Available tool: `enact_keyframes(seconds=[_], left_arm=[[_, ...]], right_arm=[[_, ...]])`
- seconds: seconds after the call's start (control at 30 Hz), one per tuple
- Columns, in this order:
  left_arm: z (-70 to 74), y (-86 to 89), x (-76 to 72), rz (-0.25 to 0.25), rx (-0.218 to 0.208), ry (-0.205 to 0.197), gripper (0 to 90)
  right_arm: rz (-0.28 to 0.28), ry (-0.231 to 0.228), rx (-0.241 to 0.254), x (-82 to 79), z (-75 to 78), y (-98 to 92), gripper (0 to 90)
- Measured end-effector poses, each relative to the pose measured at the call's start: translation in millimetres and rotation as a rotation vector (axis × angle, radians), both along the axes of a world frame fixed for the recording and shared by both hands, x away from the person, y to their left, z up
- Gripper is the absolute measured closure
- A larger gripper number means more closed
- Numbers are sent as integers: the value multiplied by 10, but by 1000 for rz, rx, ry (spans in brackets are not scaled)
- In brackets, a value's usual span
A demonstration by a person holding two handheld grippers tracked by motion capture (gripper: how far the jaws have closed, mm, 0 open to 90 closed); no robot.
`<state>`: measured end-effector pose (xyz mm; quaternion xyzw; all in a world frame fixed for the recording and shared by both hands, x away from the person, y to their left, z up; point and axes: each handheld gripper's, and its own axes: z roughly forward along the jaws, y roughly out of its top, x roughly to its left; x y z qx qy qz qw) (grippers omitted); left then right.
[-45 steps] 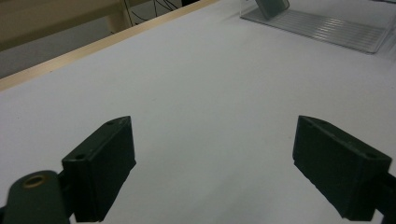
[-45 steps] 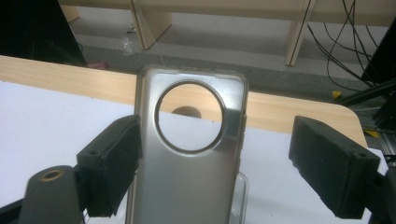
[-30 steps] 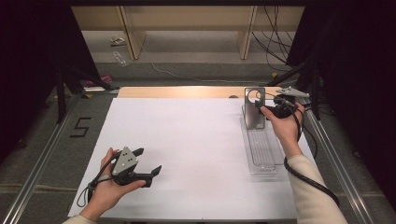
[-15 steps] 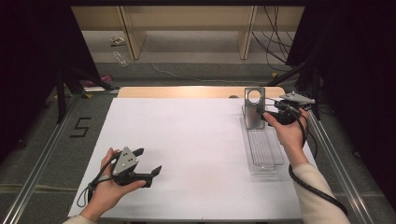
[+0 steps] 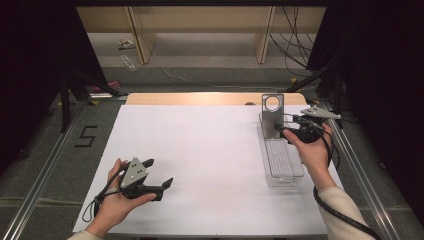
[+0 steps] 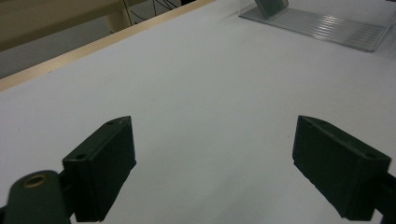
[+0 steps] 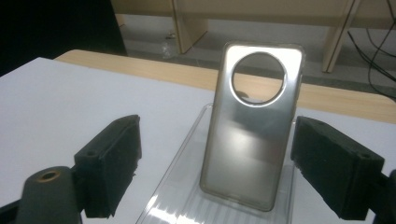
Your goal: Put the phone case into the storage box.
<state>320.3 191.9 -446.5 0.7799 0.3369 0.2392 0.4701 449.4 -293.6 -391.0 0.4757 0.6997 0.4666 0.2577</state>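
A grey translucent phone case [image 5: 272, 119] with a round camera hole stands upright at the far end of a clear ribbed tray [image 5: 283, 162] on the right of the white table. My right gripper [image 5: 290, 126] is just right of the case, open, its jaws pointing at it without touching. In the right gripper view the case [image 7: 252, 140] stands in the tray [image 7: 177, 186], beyond the wide-apart jaws of the right gripper [image 7: 219, 156]. My left gripper [image 5: 158, 173] rests open near the front left. Only bare white table lies ahead of the left gripper [image 6: 219, 161].
The tray [image 6: 327, 28] lies far off in the left gripper view. A wooden strip [image 5: 210, 98] borders the table's far edge, and metal rails [image 5: 357, 165] run along both sides. Cables trail from both grippers. A floor mark "5" [image 5: 86, 136] lies at the left.
My right gripper has drawn back a little to the right and toward me, away from the case. The left gripper has stayed still.
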Motion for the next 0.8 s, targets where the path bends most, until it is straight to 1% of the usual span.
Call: enact_keyframes(seconds=[0.17, 0.3, 0.63, 0.7, 0.8], left_arm=[[4, -4, -4, -1, -2, -1, 127], [5, -4, -4, 0, -1, -2, 127], [3, -1, -4, -1, -1, -2, 127], [2, -4, -4, -2, 0, -1, 127], [3, -11, -6, -3, 1, -2, 127]], right_arm=[[12, -8, 7, -89, 8, -16, 173], [27, -6, 20, -161, -2, -24, 171], [74, -23, 4, -348, -36, 4, 168], [90, -30, 12, -383, -43, 18, 166], [108, -28, 31, -417, -62, 32, 165]])
